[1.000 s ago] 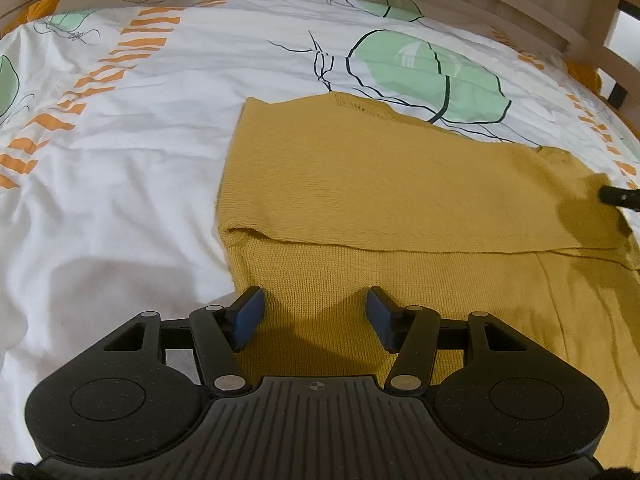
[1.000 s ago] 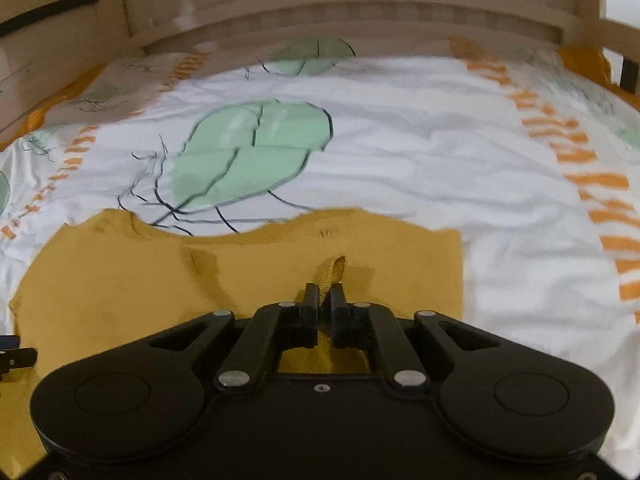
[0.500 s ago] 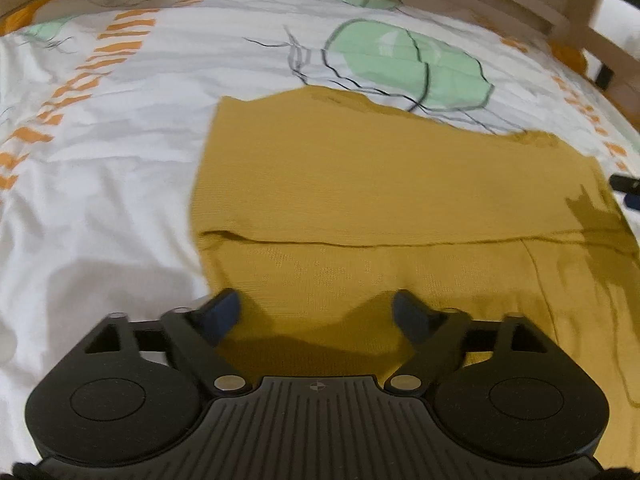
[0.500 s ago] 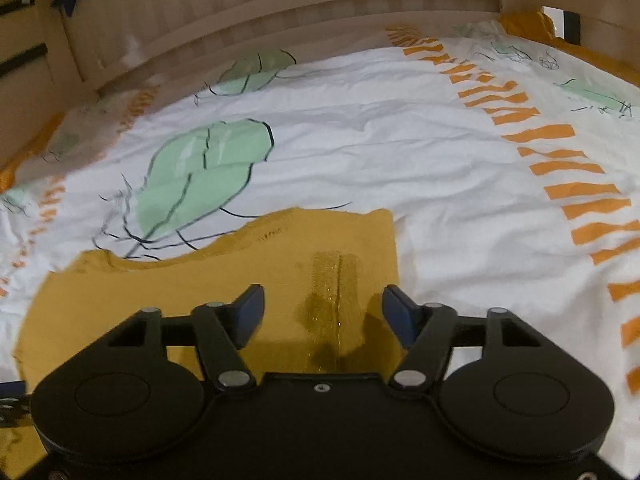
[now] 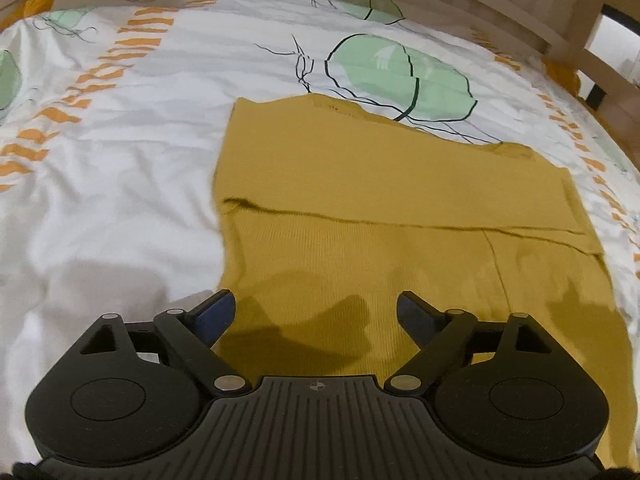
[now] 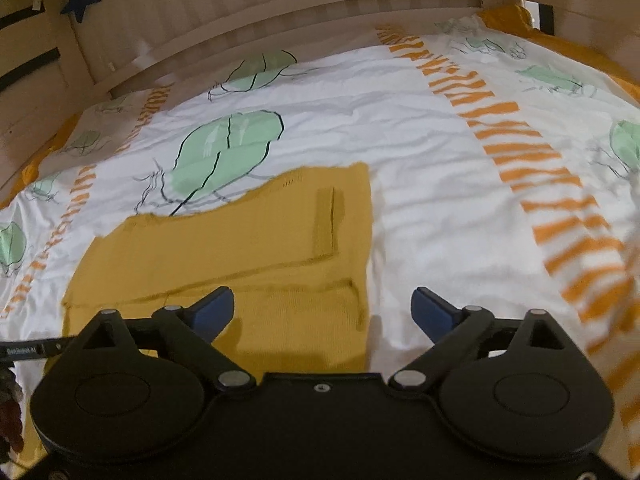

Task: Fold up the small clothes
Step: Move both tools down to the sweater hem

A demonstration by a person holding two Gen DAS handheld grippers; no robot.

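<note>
On the leaf-print bedsheet (image 5: 120, 168) the mustard knit garment (image 5: 360, 184) lies flat, its far part already folded toward the near hem. Over its left near corner the left gripper (image 5: 316, 312) hovers with jaws spread, nothing between them; they narrowed slightly in the last half second. Over the garment's right edge the right gripper (image 6: 324, 306) has just been opening, wide and empty, the cloth released. The next fold probably needs each gripper pinching all layers at a matching corner, lifted evenly so the fold line stays straight.
</note>
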